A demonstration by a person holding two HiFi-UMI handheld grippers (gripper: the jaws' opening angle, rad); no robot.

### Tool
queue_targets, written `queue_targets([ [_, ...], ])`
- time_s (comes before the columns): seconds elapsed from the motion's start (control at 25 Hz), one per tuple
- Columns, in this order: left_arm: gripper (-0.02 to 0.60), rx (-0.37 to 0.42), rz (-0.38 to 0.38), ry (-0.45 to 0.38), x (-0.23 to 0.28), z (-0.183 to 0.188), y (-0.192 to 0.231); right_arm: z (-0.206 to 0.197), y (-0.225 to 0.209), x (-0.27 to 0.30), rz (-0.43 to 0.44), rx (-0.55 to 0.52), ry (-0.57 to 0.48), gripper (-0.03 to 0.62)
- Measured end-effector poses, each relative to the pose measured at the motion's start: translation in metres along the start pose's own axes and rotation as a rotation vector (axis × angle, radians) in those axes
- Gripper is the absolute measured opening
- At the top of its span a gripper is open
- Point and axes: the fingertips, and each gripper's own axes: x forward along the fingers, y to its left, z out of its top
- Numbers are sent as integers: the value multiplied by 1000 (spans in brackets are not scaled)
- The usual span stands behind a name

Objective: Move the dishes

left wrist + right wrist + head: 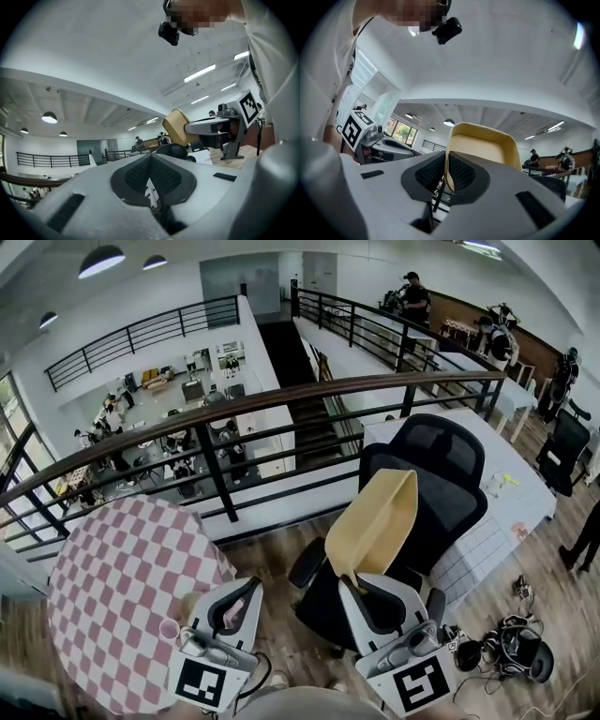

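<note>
At centre frame, the right gripper clamps a tan dish aloft, apparently mid-transfer; lower left, the left gripper is pinched closed, empty. Set-down remains.

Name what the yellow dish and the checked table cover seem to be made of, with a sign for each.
Dish: probably plastic or melamine, matte; even colour, smooth rounded rim, no glare. Table cover: cloth or vinyl, cannot tell which; pink-and-white checks, lying flat.
</note>
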Motion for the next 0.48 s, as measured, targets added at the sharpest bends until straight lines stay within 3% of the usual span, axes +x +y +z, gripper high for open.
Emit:
queue_targets([
  [0.2, 13, -49, -38, 46, -8, -14, -19, -3, 6, -6, 19, 84, -42, 32],
  [0.48, 14, -99, -37, 51, -2, -20, -20, -22, 8, -6, 19, 94, 27, 32],
])
